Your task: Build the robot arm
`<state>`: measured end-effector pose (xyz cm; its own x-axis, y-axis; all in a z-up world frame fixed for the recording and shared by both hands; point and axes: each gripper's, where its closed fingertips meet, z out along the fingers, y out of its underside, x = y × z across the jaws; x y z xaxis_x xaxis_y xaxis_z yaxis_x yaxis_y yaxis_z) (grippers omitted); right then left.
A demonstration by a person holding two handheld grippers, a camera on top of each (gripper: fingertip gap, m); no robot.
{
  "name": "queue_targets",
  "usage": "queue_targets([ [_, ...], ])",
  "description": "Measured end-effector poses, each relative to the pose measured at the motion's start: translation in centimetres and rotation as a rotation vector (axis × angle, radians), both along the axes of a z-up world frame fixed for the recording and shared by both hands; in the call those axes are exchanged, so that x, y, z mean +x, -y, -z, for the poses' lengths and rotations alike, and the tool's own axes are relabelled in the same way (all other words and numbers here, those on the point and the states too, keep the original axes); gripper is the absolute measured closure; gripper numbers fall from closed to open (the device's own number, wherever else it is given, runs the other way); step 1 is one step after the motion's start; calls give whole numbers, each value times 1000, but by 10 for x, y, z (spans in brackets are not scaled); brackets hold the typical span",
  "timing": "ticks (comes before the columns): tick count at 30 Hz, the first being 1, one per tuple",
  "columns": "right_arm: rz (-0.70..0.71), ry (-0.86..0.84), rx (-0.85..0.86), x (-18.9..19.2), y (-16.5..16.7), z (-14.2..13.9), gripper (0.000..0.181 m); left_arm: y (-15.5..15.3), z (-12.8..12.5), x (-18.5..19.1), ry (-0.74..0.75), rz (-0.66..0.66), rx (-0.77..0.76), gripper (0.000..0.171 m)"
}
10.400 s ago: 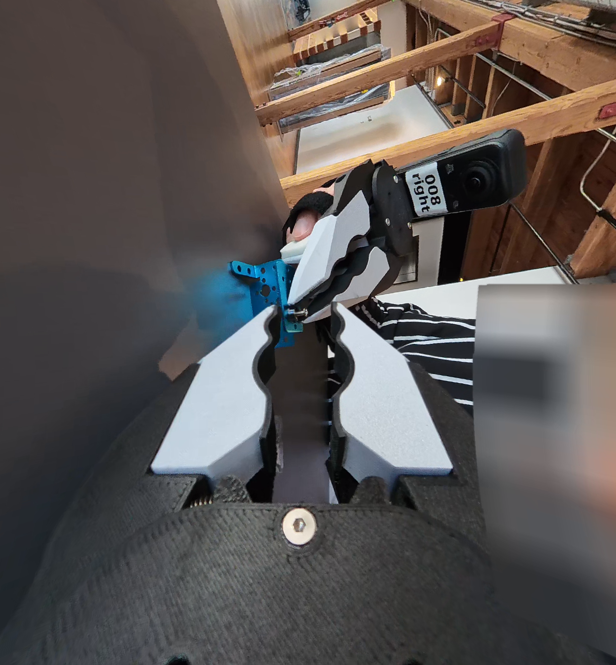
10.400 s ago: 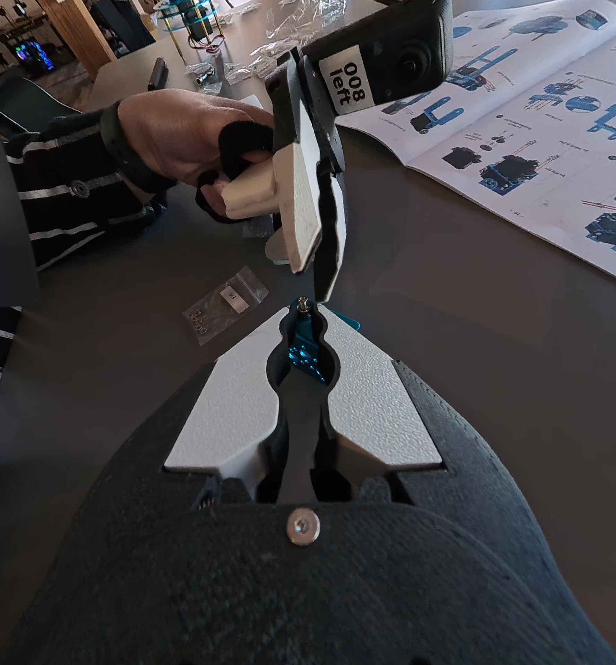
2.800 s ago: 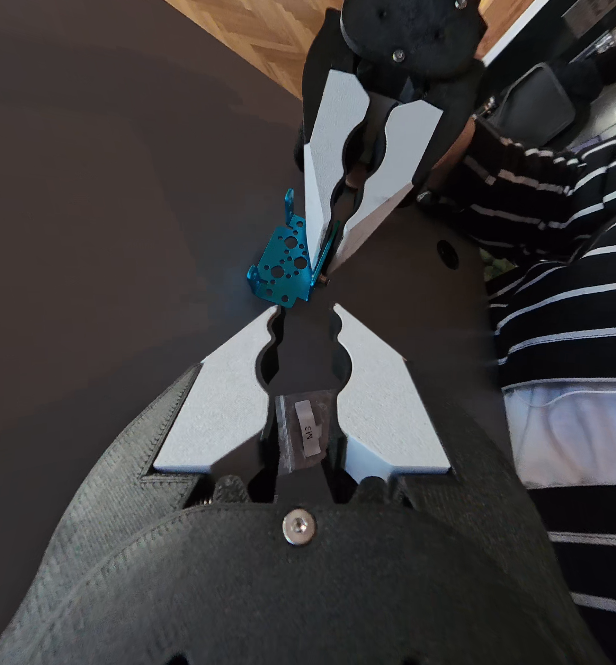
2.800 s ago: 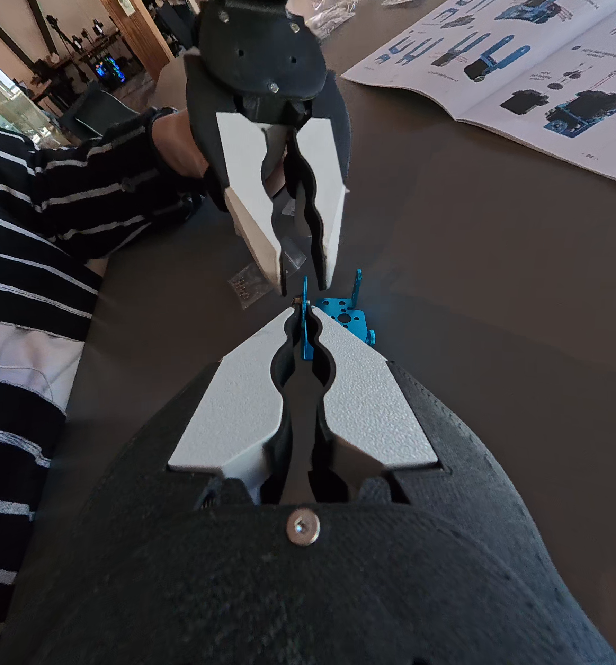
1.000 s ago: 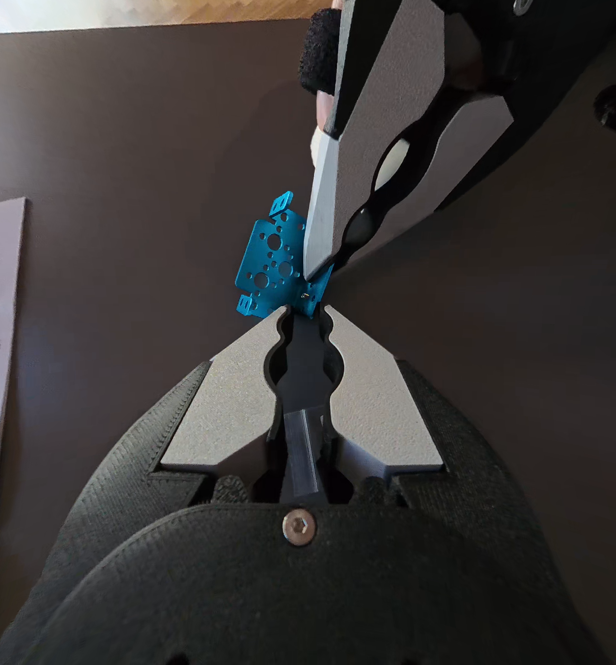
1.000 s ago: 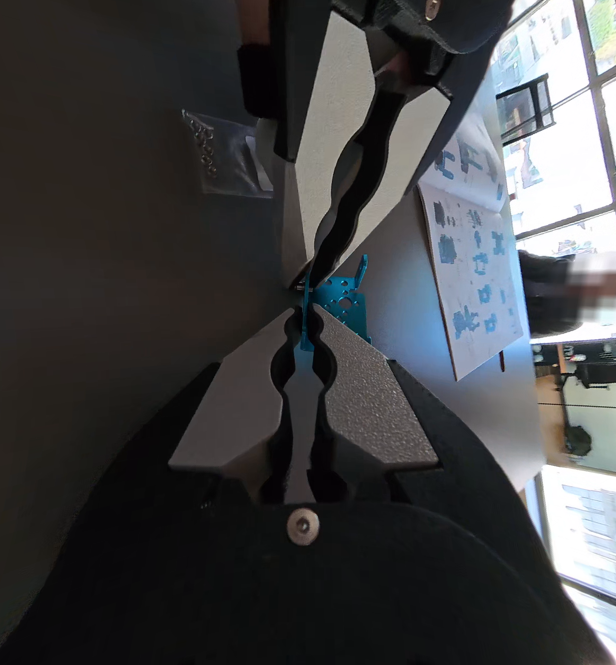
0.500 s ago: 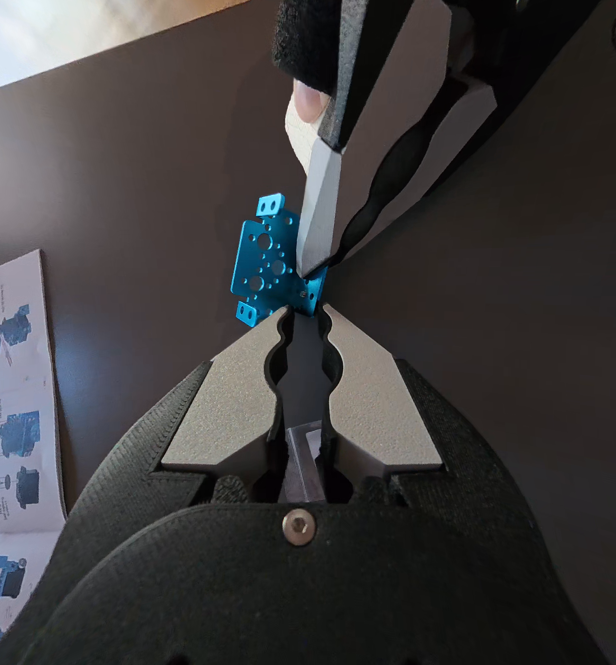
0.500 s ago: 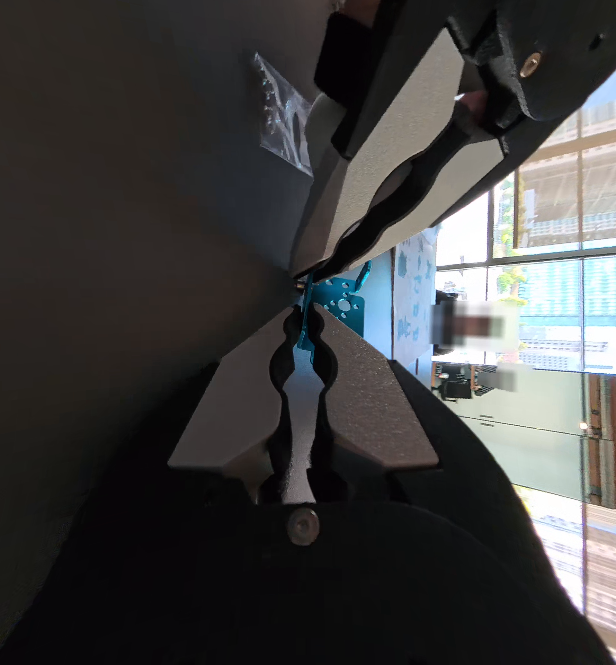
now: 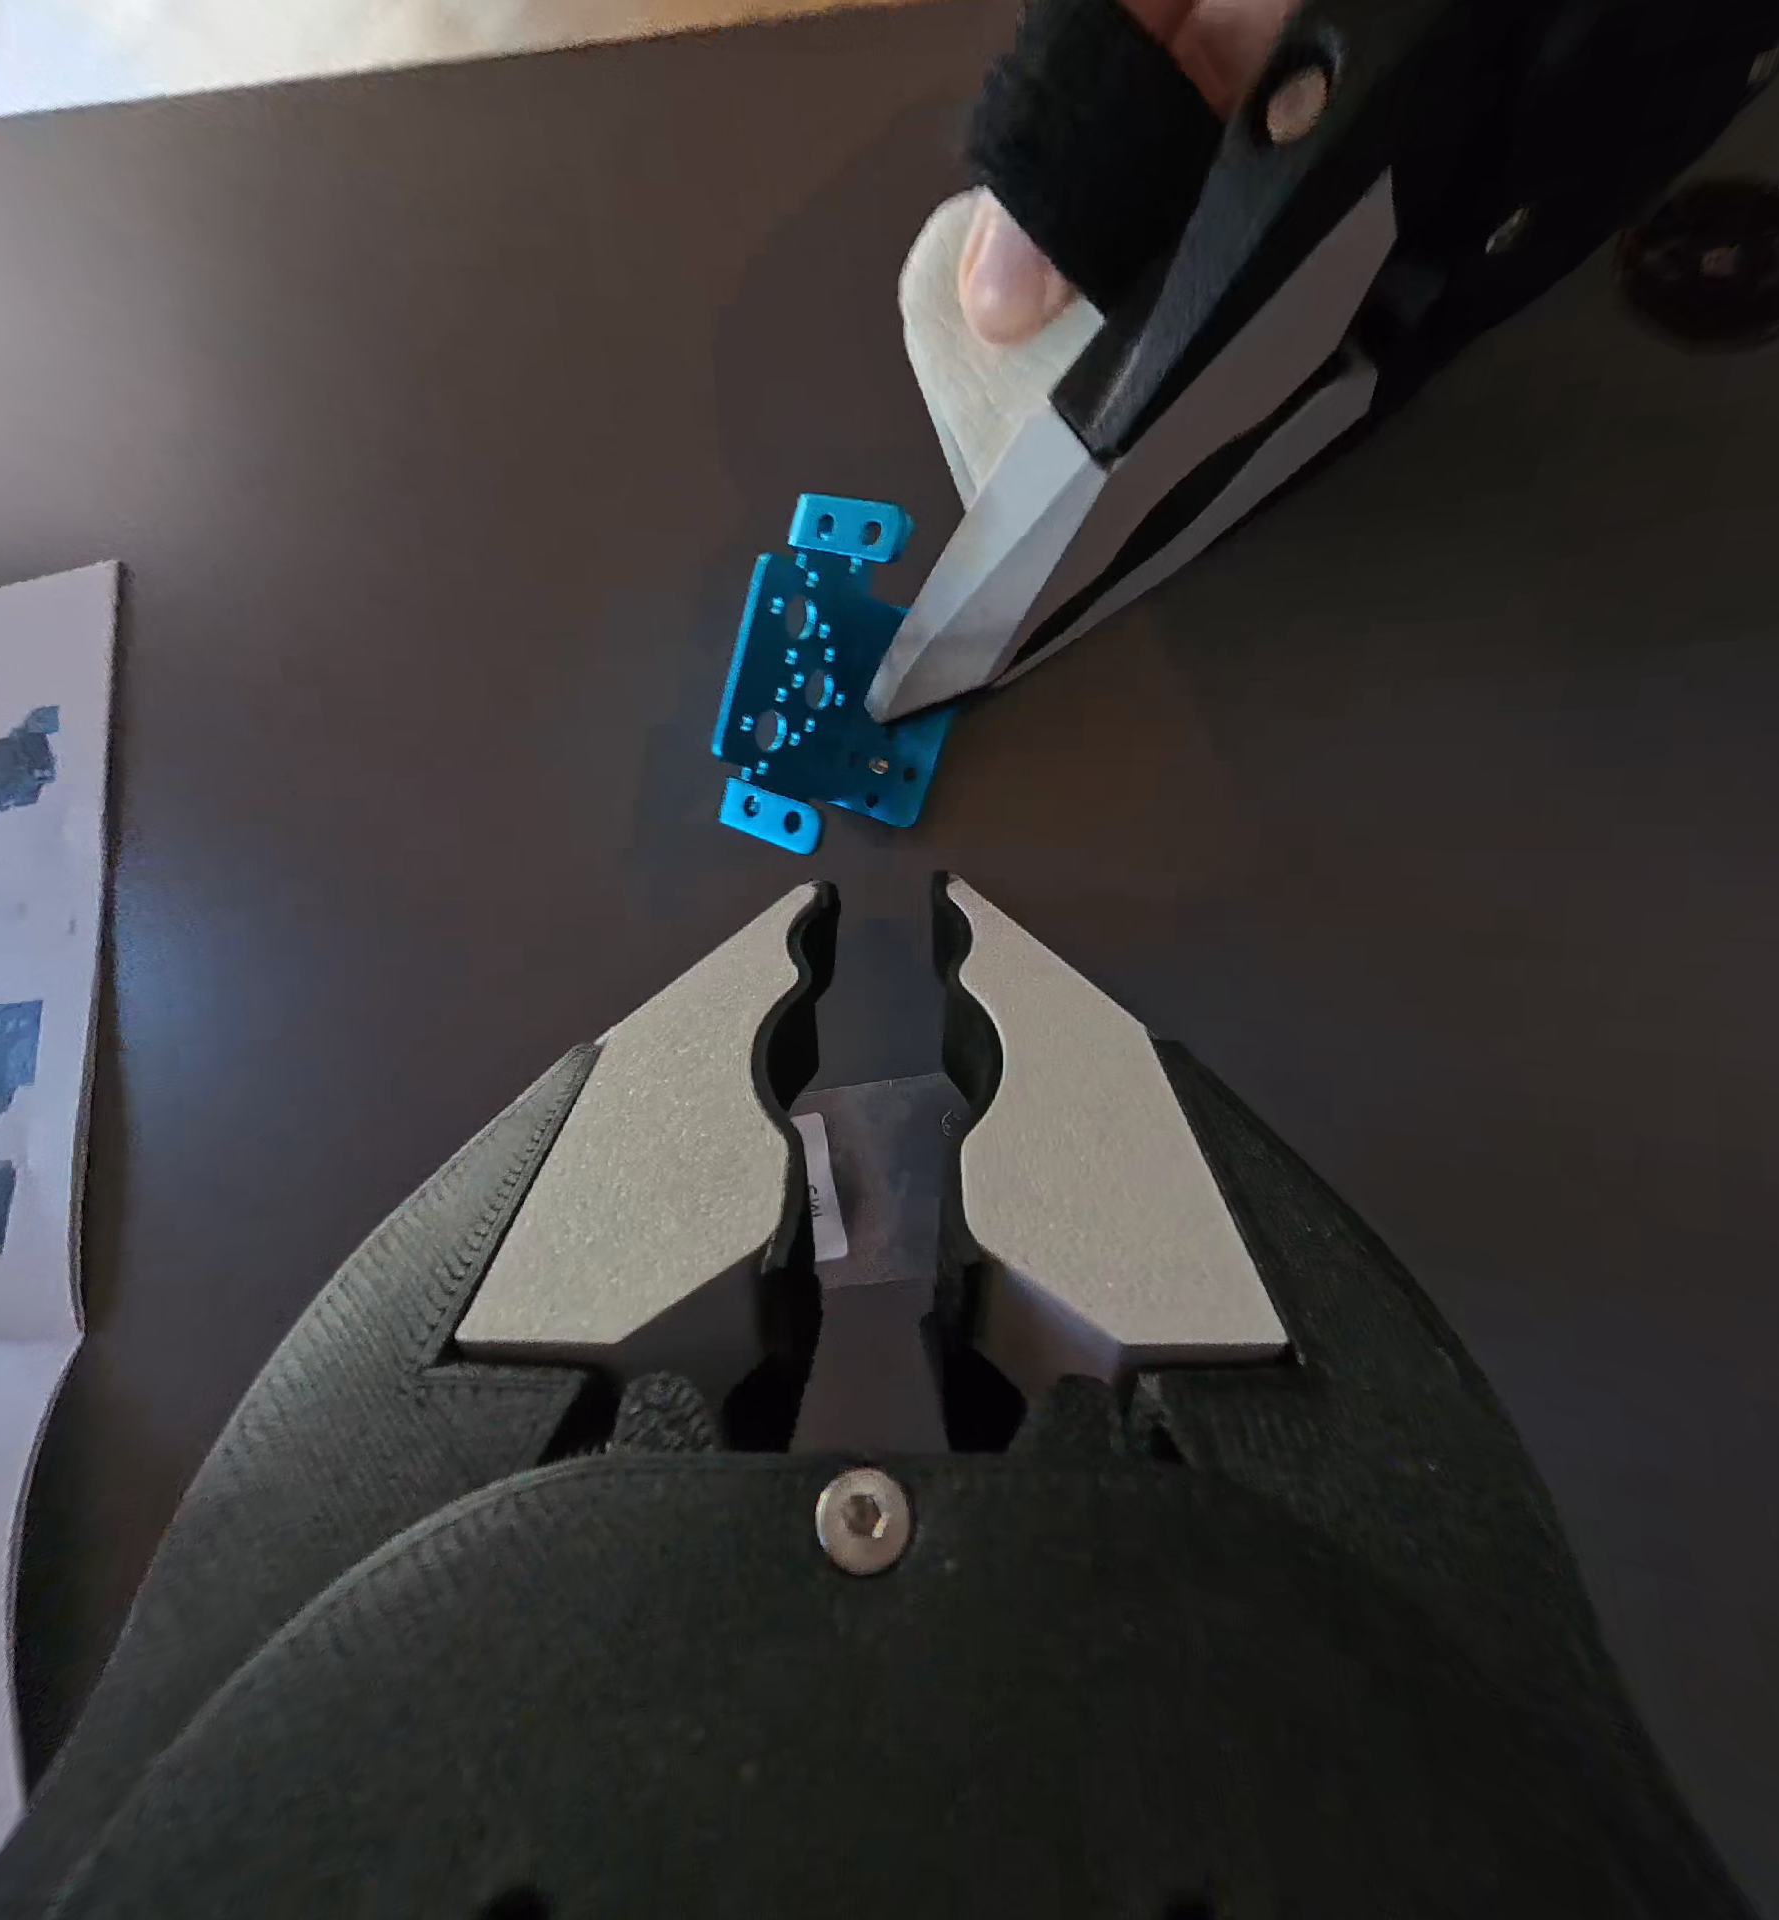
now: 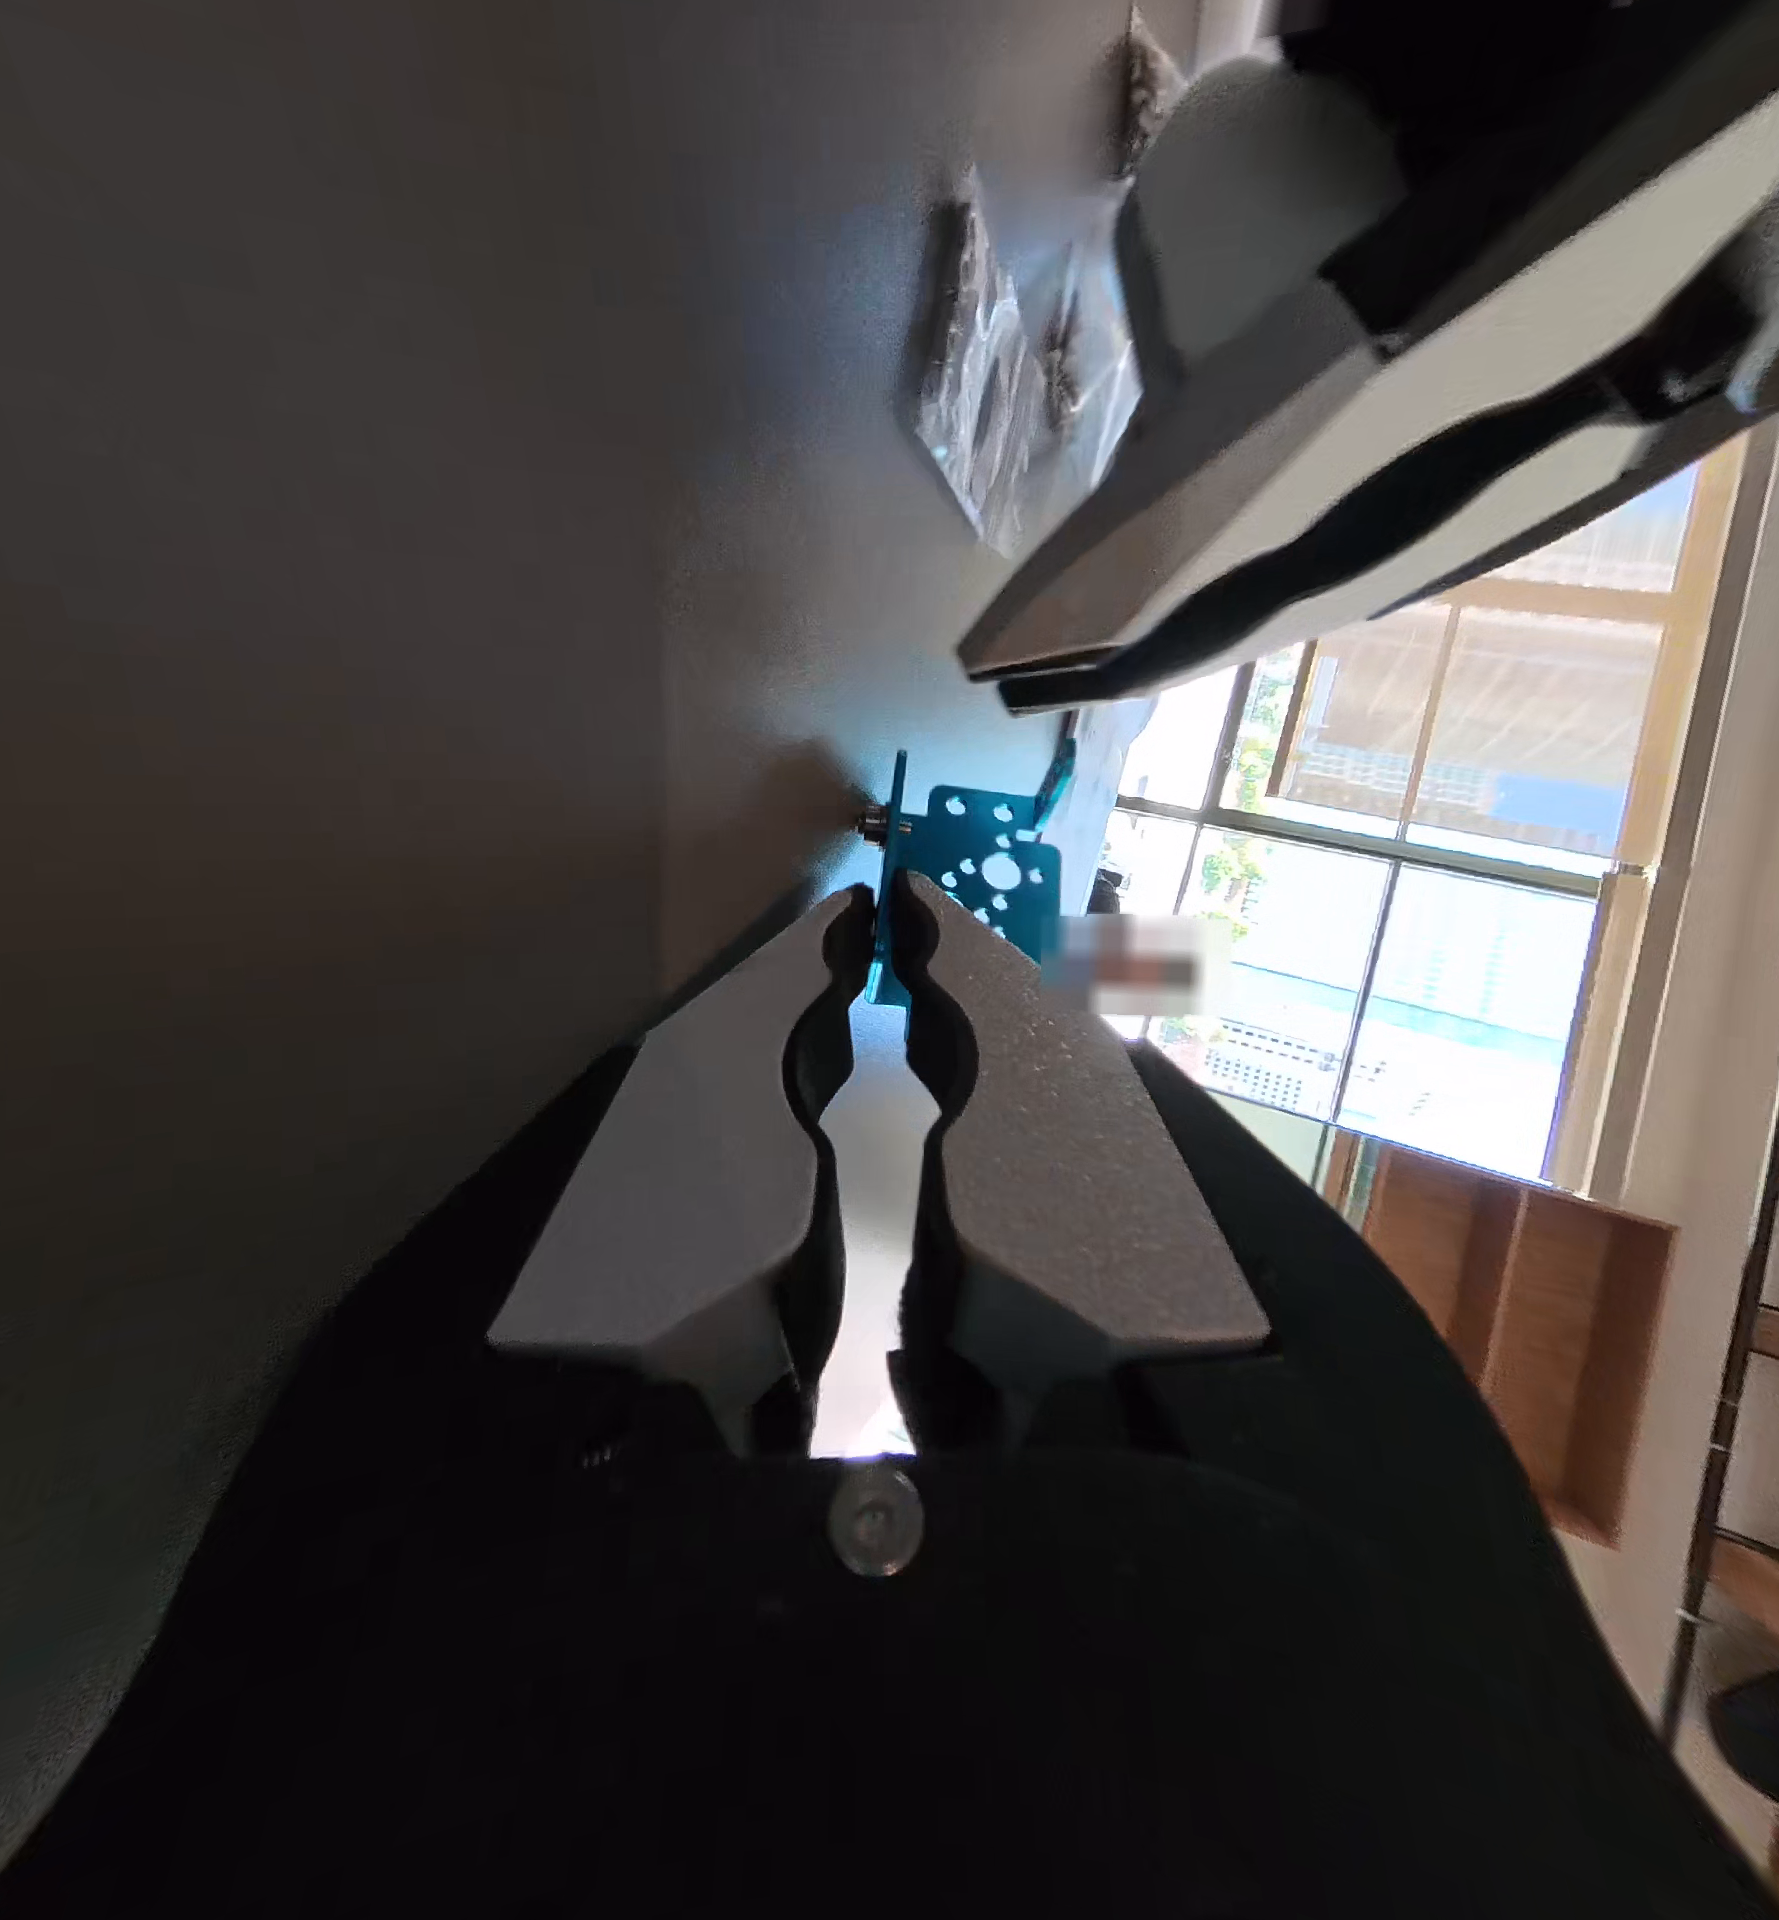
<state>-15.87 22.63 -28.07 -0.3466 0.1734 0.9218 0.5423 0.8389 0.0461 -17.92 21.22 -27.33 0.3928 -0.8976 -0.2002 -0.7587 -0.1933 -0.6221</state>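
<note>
dark matte table (image 9: 365, 436) is filling both views; bright windows (image 10: 1384, 935) and wooden shelving (image 10: 1550, 1330) are showing behind it in the right wrist view, which is rolled sideways.

right gripper (image 10: 880, 883) is clamping a blue perforated metal bracket (image 10: 978, 862), jaws nearly closed on one thin flange of it. a small silver screw (image 10: 872, 821) is sticking out of that flange just past the fingertips. from the left wrist view the same bracket (image 9: 812, 675) is hanging just above the table, plate face toward the camera, right gripper (image 9: 926, 696) pinching its lower right edge. the hand (image 9: 1093, 177) on that gripper is wearing a black fingerless glove, one fingertip pressing the pale trigger.

left gripper (image 9: 883, 894) is sitting partly open, narrow gap between the tips, gripping nothing. it is pointing at the bracket from just below, near but not touching. a small clear plastic bag (image 9: 880, 1184) with a white label is lying on the table, visible through the gap between the fingers. in the right wrist view the left gripper (image 10: 1010, 665) is coming in from top right, tips close above the bracket.

an open instruction booklet (image 9: 2, 987) is lying at the left edge of the table. more clear bags of small hardware (image 10: 1020, 374) are lying further out, blurred.
</note>
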Motion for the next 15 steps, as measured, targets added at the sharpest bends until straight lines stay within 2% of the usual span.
queue_targets([
  [2, -1, 29, 41, 0, 2, 0, 178, 1, -9, 0, 51, -22, -1, 149],
  [5, -14, 34, 69, 1, 5, -1, 179, -8, -19, -4, 84, -41, 16, 126],
  [6, -17, 37, 74, 1, 5, -1, 179, -12, -21, -5, 96, -44, 8, 125],
  [10, -22, 46, 92, 1, 6, -2, 179, -16, -39, 18, 284, 53, -157, 142],
  [13, -24, 49, 98, 0, 7, -2, 179, -20, -31, 23, 236, 100, -285, 140],
  [15, -37, 52, 105, 0, 8, -2, 179, -22, -22, 24, 179, 123, -311, 144],
])
